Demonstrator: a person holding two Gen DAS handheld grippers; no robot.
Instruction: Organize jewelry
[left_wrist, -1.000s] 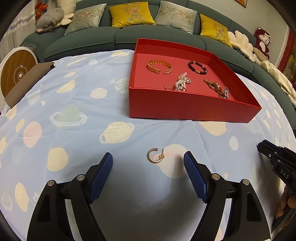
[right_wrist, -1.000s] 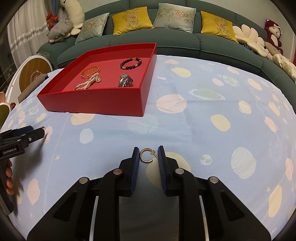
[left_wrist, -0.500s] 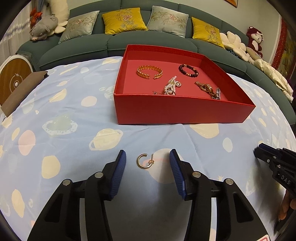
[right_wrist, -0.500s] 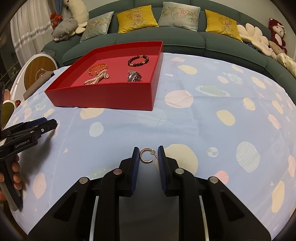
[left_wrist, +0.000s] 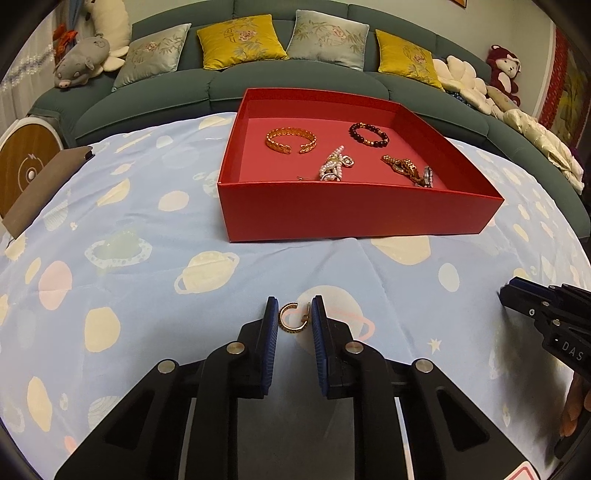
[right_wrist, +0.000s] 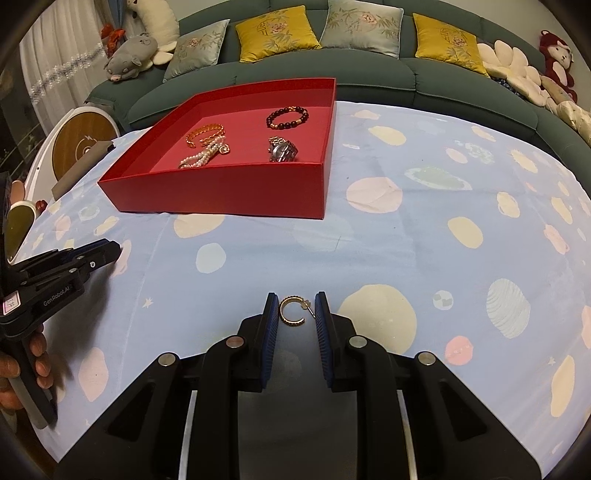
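A gold hoop earring (left_wrist: 293, 319) sits between the blue pads of my left gripper (left_wrist: 294, 317), whose jaws have closed onto it just above the cloth. A second gold hoop earring (right_wrist: 293, 311) is held between the pads of my right gripper (right_wrist: 295, 312), raised off the cloth. The red box (left_wrist: 354, 216) stands ahead with a gold bangle (left_wrist: 291, 142), a dark bead bracelet (left_wrist: 368, 133), a pearl piece (left_wrist: 334, 168) and a gold watch (left_wrist: 406, 168) inside. The box also shows in the right wrist view (right_wrist: 229, 190).
The table wears a light blue cloth with planet prints (left_wrist: 122, 229). A green sofa with cushions (left_wrist: 240, 44) curves behind it. A brown board (left_wrist: 44, 188) and a round white and wood device (left_wrist: 26, 166) sit at the left edge.
My left gripper moved forward and closed its jaws from wide open onto the earring on the cloth. My right gripper kept its hold on the other earring and shifted slightly.
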